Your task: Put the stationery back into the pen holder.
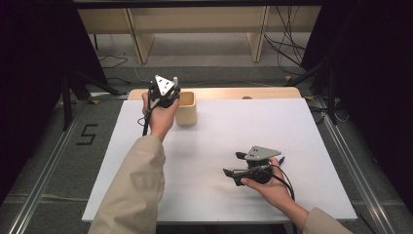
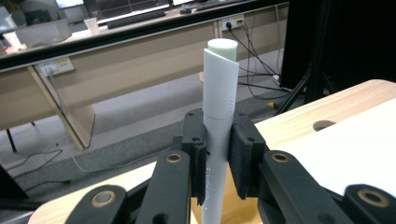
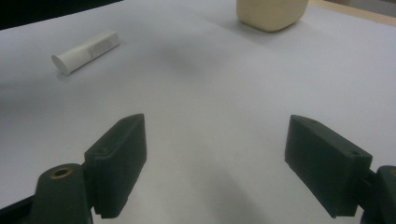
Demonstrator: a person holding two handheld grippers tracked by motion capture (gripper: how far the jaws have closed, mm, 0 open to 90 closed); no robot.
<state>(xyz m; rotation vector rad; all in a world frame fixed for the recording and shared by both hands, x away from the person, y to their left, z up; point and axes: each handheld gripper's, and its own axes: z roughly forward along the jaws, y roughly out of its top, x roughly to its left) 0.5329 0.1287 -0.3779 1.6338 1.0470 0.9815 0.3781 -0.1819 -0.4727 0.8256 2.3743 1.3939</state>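
Left gripper (image 2: 217, 154) held upright, pinching a smooth white tube (image 2: 219, 93) beside the wooden cup (image 1: 186, 108) — right gripper (image 3: 217, 163) level, jaws spread, at 5 o'clock.

Holder far left, grippers on either side of the surface

On the surface (image 1: 214, 195), the holder (image 1: 186, 109) stands at the far left; the left gripper (image 1: 164, 90) is just left of it, with a tube (image 2: 218, 93) upright between its fingers (image 2: 195, 140). The right gripper (image 1: 233, 164) rests near right, well apart; another tube (image 3: 85, 52) lies on the surface.
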